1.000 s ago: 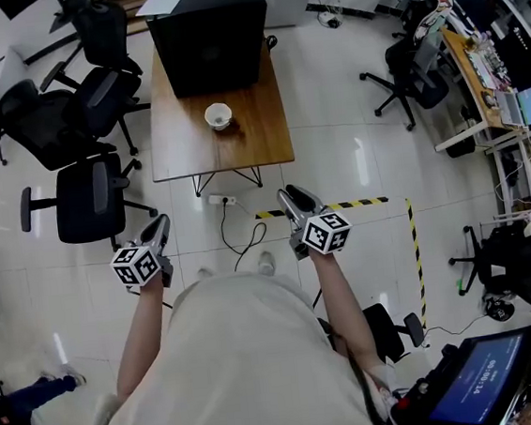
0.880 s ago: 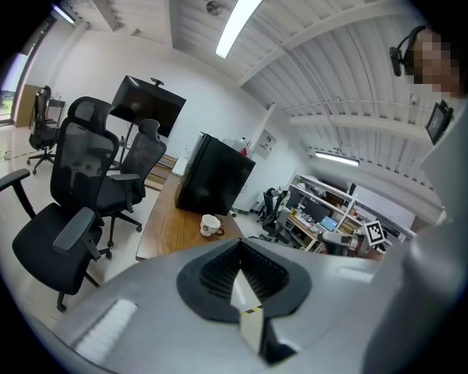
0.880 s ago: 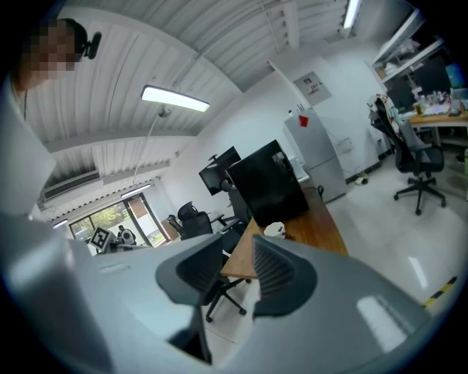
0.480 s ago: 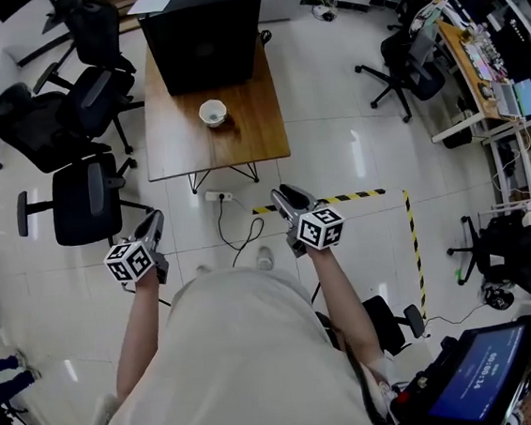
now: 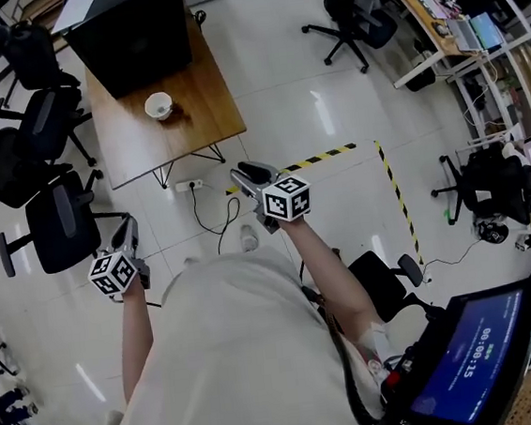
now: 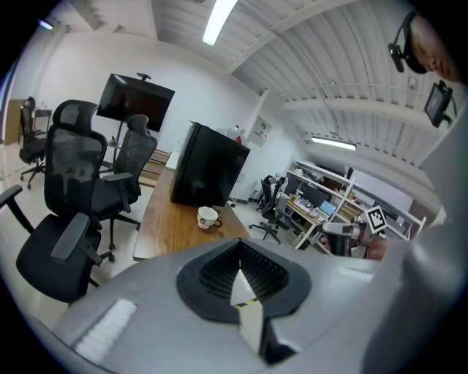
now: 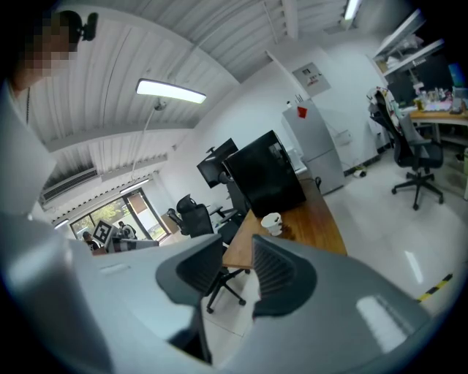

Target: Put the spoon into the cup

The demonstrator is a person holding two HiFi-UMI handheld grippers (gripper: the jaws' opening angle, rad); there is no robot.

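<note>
On a glossy white floor [image 5: 330, 106] among office chairs [image 5: 54, 220], a wooden table [image 5: 208, 118] bears a cup [image 5: 158, 105]; the left gripper [image 5: 129, 231] is pinched together, the right gripper [image 5: 243, 173] gapes empty.

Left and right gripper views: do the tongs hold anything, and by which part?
Nothing is held: tongs of the right gripper stand apart, empty; tongs of the left gripper are closed on nothing. The white ceramic cup stands untouched.

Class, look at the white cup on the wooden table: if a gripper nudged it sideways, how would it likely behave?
The cup looks glazed, so it is probably stiff, smooth and breakable. It looks squat and wide-mouthed, so it would likely slide on the table rather than tip.
</note>
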